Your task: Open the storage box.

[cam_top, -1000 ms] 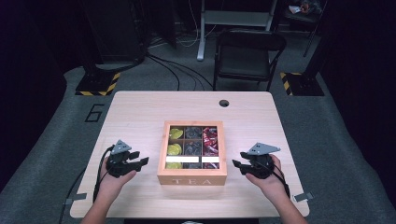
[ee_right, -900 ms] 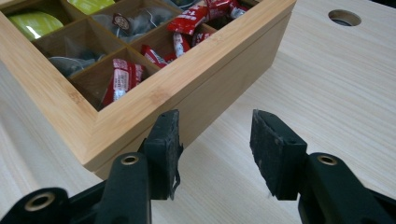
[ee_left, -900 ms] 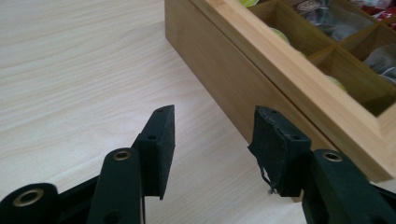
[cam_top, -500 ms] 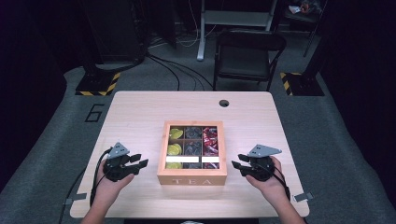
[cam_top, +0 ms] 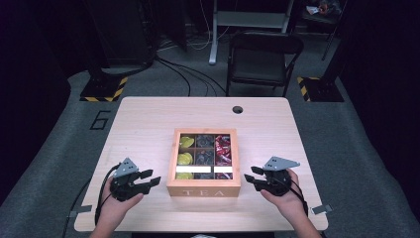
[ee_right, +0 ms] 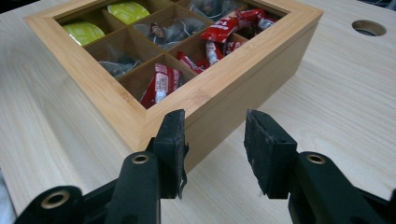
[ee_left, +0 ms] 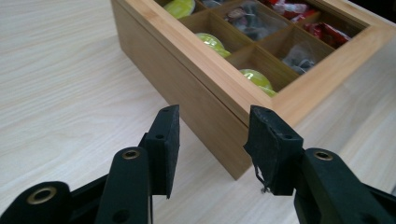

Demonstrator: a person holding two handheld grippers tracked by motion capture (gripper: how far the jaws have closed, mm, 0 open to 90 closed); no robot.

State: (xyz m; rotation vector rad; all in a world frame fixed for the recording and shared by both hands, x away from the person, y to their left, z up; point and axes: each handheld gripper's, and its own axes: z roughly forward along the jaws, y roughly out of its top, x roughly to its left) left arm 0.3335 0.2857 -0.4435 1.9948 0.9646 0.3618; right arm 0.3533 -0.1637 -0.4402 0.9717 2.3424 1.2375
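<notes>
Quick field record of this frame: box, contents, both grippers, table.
box: wooden tea box, mid-table, glass lid shut
contents: green pods left column, dark bags middle, red packets right
left gripper: open, jaws just opened a little, left of box, apart from it
right gripper: open, right of box, apart from it
table: light wood, cable hole at far side

tea box (cam_top: 203,187) mid-table (cam_top: 148,119), between 2 grippers.
</notes>
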